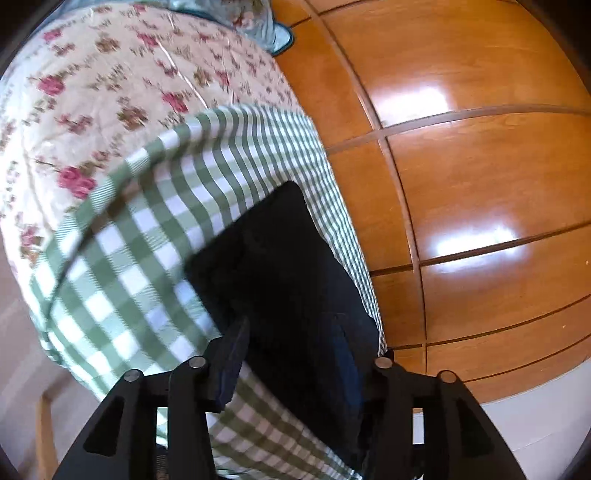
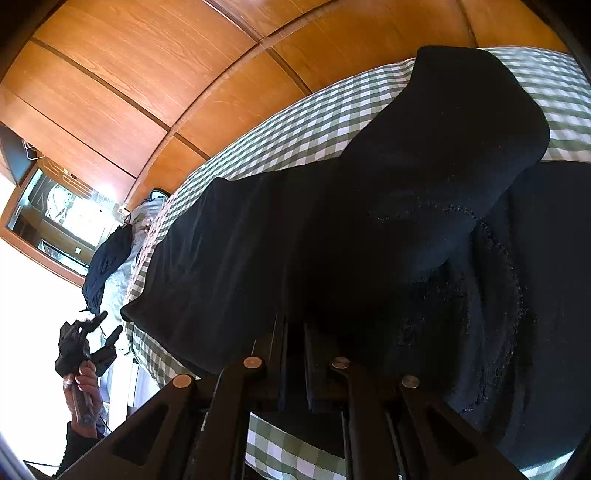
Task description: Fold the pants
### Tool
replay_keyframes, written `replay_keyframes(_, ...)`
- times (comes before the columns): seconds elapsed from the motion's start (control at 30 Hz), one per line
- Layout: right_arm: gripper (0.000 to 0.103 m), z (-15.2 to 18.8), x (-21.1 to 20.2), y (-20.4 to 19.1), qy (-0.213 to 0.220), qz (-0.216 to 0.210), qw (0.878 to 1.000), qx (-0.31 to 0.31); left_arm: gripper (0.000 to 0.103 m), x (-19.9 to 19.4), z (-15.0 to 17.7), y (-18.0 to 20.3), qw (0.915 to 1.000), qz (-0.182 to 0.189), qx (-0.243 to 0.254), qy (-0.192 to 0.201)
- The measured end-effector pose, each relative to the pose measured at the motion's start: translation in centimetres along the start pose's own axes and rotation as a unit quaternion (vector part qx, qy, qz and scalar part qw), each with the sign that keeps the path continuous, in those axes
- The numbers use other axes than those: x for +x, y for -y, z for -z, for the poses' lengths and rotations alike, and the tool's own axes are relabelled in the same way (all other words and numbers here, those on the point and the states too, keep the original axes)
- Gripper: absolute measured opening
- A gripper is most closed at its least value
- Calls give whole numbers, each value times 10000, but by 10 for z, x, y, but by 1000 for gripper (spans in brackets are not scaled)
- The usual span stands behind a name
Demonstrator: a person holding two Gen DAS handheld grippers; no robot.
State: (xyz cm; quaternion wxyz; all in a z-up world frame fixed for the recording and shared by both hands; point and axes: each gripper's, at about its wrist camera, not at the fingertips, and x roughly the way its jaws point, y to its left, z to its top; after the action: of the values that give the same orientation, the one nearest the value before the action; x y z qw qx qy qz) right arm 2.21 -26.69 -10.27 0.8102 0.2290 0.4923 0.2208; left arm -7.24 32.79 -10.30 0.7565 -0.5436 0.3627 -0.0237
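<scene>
Black pants lie on a green-checked cloth spread over the bed. My left gripper is open at the pants' near end: dark fabric lies between its fingers, but the pads do not press on it. The right wrist view shows this gripper in a hand, just off the pants' corner. The pants fill most of that view, one part folded over on top. My right gripper is shut on the pants' edge, and the fabric hides its tips.
A floral bedspread covers the bed beyond the checked cloth, with a pillow at its far end. Glossy wooden panels run along the bed's side. More dark and grey clothes are piled at the bed's end, below a window.
</scene>
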Motion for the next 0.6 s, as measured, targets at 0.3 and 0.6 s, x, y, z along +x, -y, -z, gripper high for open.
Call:
replay_keyframes(0.3, 7, -2, -6, 0, 46, -22, 10000, 33, 8, 45, -18, 30, 9969, -656, 408, -139)
replay_keyframes(0.6, 6, -11, -56, -22, 609, -218, 9975, -274, 7, 39, -33, 98, 9853, -284, 1677, 135)
